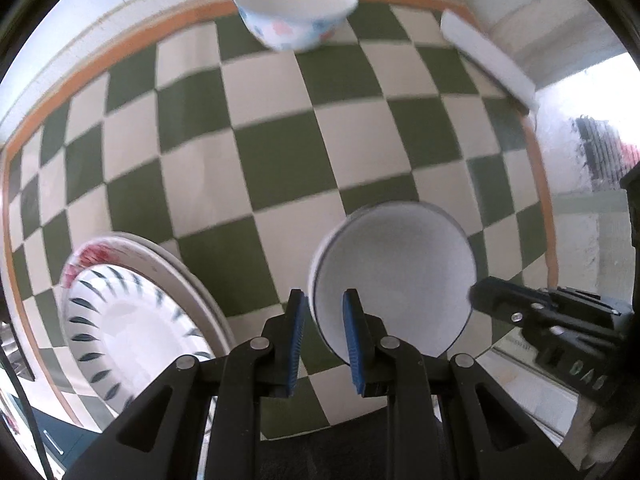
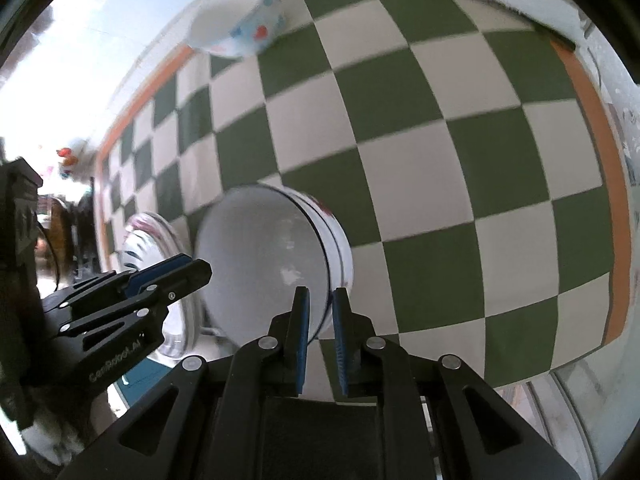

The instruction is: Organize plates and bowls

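Left gripper (image 1: 325,312) points pretty much straight down, blue pads pinched on the near-left rim of a white bowl (image 1: 394,276). Right gripper (image 2: 320,310) tilts steeply down, jaws narrow around the bowl's right rim.

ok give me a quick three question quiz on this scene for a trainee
1. Fill in: in the left wrist view, the plate stack lies to the ___ of the white bowl.
2. True or false: the floral bowl stands near the far edge of the checked cloth, apart from the other dishes.
3. The left gripper and right gripper are both closed on the rim of: A the plate stack, B the white bowl, C the floral bowl.

Key: 1 left; 2 true; 3 B
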Motion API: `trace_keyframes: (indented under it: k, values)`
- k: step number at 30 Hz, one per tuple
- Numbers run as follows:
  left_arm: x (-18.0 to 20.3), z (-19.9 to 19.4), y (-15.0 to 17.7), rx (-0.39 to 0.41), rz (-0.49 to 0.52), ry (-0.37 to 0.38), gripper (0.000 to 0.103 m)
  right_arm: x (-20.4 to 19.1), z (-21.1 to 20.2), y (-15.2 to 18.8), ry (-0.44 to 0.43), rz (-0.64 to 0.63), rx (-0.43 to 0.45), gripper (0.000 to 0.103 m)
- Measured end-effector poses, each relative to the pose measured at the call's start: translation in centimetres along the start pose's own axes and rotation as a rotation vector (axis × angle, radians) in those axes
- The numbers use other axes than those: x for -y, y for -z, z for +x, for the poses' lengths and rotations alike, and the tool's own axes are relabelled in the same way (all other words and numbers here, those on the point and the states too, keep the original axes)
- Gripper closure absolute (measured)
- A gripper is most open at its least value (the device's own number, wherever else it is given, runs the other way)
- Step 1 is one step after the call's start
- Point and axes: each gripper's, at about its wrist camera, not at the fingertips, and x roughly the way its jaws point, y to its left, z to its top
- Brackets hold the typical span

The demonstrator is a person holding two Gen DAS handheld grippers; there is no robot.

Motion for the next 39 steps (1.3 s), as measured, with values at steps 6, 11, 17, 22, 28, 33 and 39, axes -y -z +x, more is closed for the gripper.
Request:
trace_keyframes:
  k: [6, 11, 17, 22, 28, 33, 39]
  values:
    - [-2.6, -3.6, -3.7, 0.075, -0.088, 0.037, 0.081, -1.0, -4.9, -3.5, -0.034, -0.022, 0.089, 0.065]
    - [-5.9, -3.6, -9.4, 0.09, -0.228, 0.088, 0.078, -2.0, -6.4, -9.9, -0.047, -0.034, 0.157, 0.06]
    - [-8.9, -1.4, -15.9, 0.069, -0.351, 0.126, 0.078, -2.7, -4.4, -18.3, -0.047, -0.025, 0.168, 0.06]
    - [-9.9, 0.9, -19.5, 0.032, -0.388, 0.151, 0.078, -3.7, -1.1, -23.9, -0.05, -0.028, 0.126, 0.06]
    - [-9.6, 3.5, -21.6, -0.002, -0.346, 0.124, 0.089, -4.4, 2.9, -27.2, -0.036, -0.034, 0.058, 0.07]
    - [-9.3, 3.6, -21.5, 0.015, -0.325, 0.123, 0.091, -4.7, 4.1, -27.8, 0.0, -0.054, 0.058, 0.093]
    - [-9.3, 3.5, -21.4, 0.028, -0.311, 0.112, 0.091, -5.2, 4.3, -27.3, 0.028, -0.074, 0.062, 0.094]
